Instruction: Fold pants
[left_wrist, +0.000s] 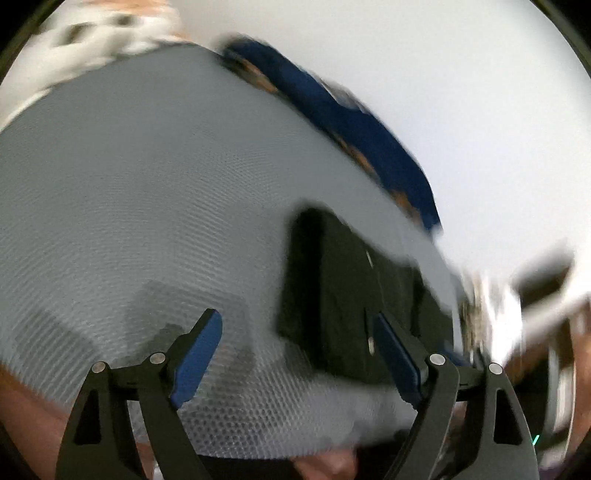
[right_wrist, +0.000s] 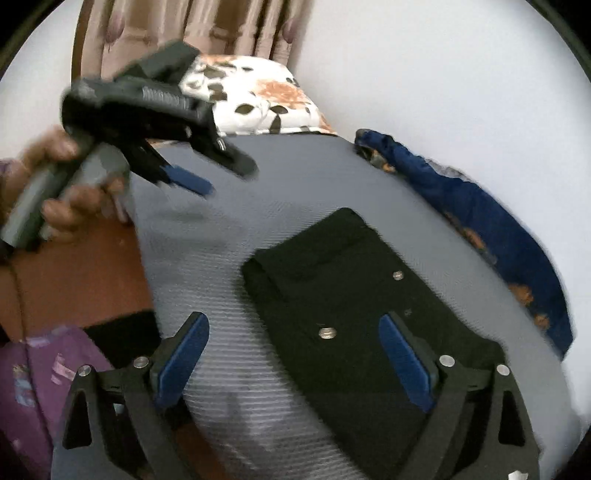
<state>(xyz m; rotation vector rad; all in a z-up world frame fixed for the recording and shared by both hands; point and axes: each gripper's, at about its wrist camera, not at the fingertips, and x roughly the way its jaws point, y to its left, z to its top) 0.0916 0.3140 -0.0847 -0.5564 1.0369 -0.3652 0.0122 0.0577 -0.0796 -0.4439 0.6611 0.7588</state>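
1. A grey textured mat (right_wrist: 280, 206) is spread over the work surface and fills most of both wrist views; its weave is blurred in places.
2. A white wall (right_wrist: 461, 74) is seen behind the mat, and a pinkish curtain (right_wrist: 236, 26) hangs at the top of the right wrist view.
3. A blue cloth with orange patches (right_wrist: 495, 236) is bunched along the far edge of the mat, against the wall.
4. The black pants (right_wrist: 354, 302) are laid flat on the mat as a compact folded rectangle, with metal snaps visible on the top layer; they lie near the blue cloth but apart from it.
5. A floral pillow (right_wrist: 258, 99) is seen beyond the mat's far end.
6. The left gripper (right_wrist: 207, 177) is seen in the right wrist view, held in a person's hand (right_wrist: 70, 210) above the mat's edge, well apart from the pants; its blue-padded jaws are spread wide and nothing is between them.
7. The right gripper (right_wrist: 295, 362) is poised above the near part of the pants; its jaws are spread wide, with nothing clamped.
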